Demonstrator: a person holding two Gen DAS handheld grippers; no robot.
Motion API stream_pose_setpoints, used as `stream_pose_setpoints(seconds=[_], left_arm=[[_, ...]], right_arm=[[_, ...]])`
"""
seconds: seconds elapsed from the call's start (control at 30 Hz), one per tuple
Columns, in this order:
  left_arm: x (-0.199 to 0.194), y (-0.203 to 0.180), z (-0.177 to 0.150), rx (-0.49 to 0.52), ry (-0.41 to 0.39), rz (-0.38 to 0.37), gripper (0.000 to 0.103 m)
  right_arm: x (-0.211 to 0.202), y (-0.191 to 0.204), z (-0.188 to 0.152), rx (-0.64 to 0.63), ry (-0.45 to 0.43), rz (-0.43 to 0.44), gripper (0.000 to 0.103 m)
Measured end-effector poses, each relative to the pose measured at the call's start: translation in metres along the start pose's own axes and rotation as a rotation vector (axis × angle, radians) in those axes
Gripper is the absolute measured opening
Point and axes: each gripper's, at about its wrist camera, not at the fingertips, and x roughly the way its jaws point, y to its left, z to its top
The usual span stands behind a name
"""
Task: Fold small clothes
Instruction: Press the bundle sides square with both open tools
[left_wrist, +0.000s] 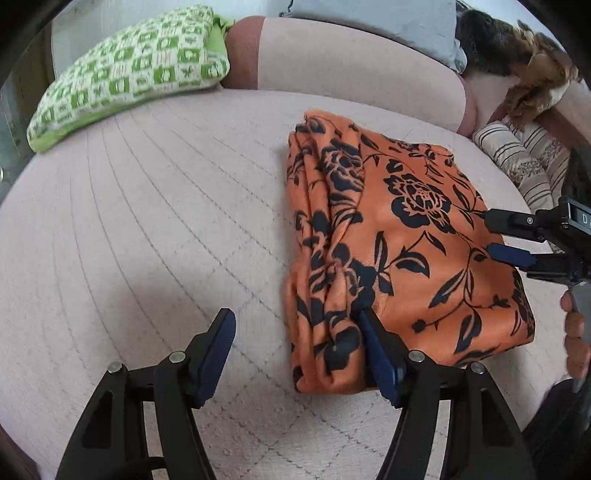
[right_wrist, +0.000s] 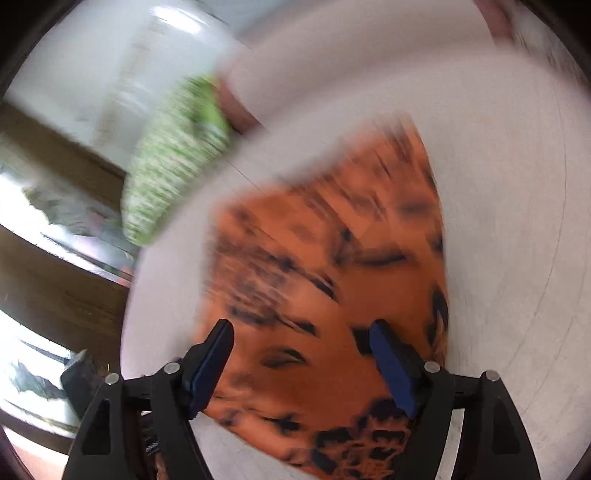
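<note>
Item: folded orange floral garment (left_wrist: 406, 251), lay on my pink sofa seat (left_wrist: 147, 221), at 2 o'clock from my left gripper (left_wrist: 295, 350), released; right gripper (right_wrist: 301, 362) spread wide above it

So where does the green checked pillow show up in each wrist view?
Left wrist: the green checked pillow lies upper left, on the pale sofa seat, well apart from the orange floral garment.
Right wrist: blurred, it sits left of centre near the top, beyond the garment.
Shared landmark: the orange floral garment.
</note>
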Motion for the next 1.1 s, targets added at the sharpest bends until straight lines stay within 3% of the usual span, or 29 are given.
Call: stream_pose_setpoints(seconds=[0.17,0.27,0.33,0.4,0.43,0.67,0.77,1.0,1.07,1.1], left_arm=[[-0.021,0.003,0.008,-0.003,-0.083,-0.015,0.069],[-0.006,0.004,0.004,0.003,-0.041,0.0,0.069],[0.002,0.008,0.0,-0.019,-0.031,-0.022,0.07],[0.002,0.012,0.0,-0.029,-0.032,-0.036,0.071],[0.002,0.012,0.0,-0.02,-0.035,-0.037,0.071],[0.007,0.015,-0.002,-0.039,-0.033,-0.055,0.075],[0.009,0.018,-0.002,-0.049,-0.027,-0.066,0.077],[0.01,0.017,-0.003,-0.045,-0.038,-0.049,0.079],[0.01,0.016,-0.003,-0.044,-0.041,-0.041,0.081],[0.009,0.017,-0.004,-0.042,-0.041,-0.037,0.081]], right_arm=[[-0.027,0.018,0.009,-0.065,-0.082,0.021,0.078],[-0.032,0.025,0.027,-0.076,-0.121,0.061,0.078],[-0.02,0.019,0.038,-0.055,-0.11,0.045,0.081],[0.01,-0.003,0.044,0.005,-0.029,0.001,0.081],[0.016,-0.01,0.043,0.041,-0.026,0.019,0.081],[-0.007,0.012,0.058,-0.033,-0.112,0.029,0.081],[0.023,-0.014,0.063,0.04,-0.038,-0.006,0.081],[-0.006,0.015,0.055,-0.051,-0.132,0.045,0.082],[0.014,0.0,0.056,-0.026,-0.074,-0.023,0.083],[0.022,-0.009,0.056,0.016,-0.047,-0.005,0.082]])
